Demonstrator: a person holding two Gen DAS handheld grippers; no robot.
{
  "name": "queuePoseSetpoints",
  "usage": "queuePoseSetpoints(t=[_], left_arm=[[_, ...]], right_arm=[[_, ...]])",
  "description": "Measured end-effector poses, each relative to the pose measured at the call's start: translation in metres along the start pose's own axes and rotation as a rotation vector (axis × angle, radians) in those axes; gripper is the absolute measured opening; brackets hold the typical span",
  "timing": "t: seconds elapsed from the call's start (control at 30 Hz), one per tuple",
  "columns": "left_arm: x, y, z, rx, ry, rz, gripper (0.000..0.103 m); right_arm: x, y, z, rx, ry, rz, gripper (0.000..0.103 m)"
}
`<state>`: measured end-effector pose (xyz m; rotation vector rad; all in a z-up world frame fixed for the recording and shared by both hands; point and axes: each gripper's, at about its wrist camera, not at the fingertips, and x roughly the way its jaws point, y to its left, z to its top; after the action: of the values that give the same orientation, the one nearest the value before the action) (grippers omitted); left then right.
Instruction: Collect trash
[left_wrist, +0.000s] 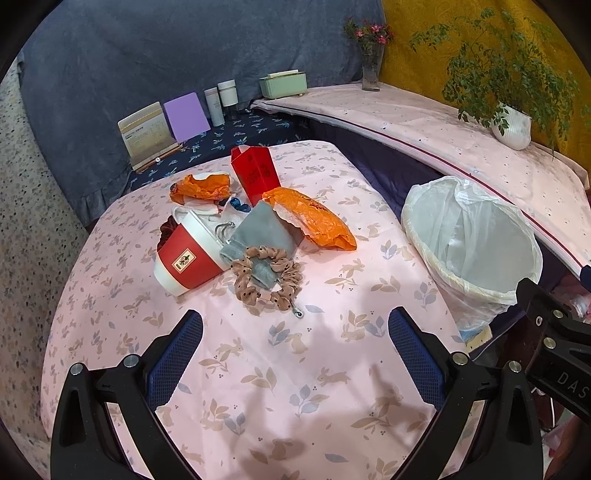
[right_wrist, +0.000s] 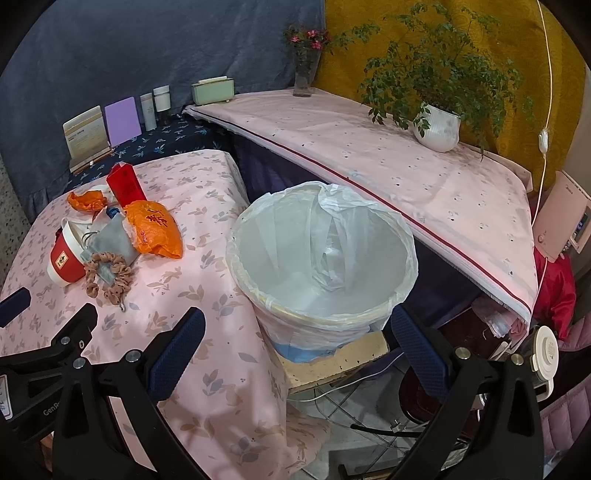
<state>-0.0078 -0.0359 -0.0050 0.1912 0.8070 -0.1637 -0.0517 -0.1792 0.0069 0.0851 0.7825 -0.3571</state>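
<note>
My left hand-held gripper (left_wrist: 295, 328) hangs wide open and empty over the pink bench (left_wrist: 280, 369), short of the litter: two orange wrappers (left_wrist: 317, 221), a red carton (left_wrist: 255, 173), a tipped red cup (left_wrist: 188, 258). My right hand-held gripper (right_wrist: 297, 332), equally open, holds nothing before the lined bin (right_wrist: 321, 251) beside the bench

Showing a pink tablecloth (left_wrist: 332, 369) with bunnies and leaves — holding two orange bags (left_wrist: 314, 218), a red box (left_wrist: 255, 173), a tan dotted scrunchie (left_wrist: 266, 277) — sitting beside a white-lined bin (right_wrist: 321, 254).
</note>
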Motion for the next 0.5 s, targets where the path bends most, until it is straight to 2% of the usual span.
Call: queuePoseSetpoints(t=[0.27,0.5], left_arm=[[-0.0044,-0.0018,0.0,0.009,-0.04,-0.006,0.096],[-0.0048,-0.0012,-0.0003,0.002,-0.038,-0.009,0.096]], right_arm=[[-0.0001,0.0001,-0.0003,0.0,0.002,-0.001,0.096],[0.0001,0.0005,-0.0019,0.001,0.0,-0.006,0.096]])
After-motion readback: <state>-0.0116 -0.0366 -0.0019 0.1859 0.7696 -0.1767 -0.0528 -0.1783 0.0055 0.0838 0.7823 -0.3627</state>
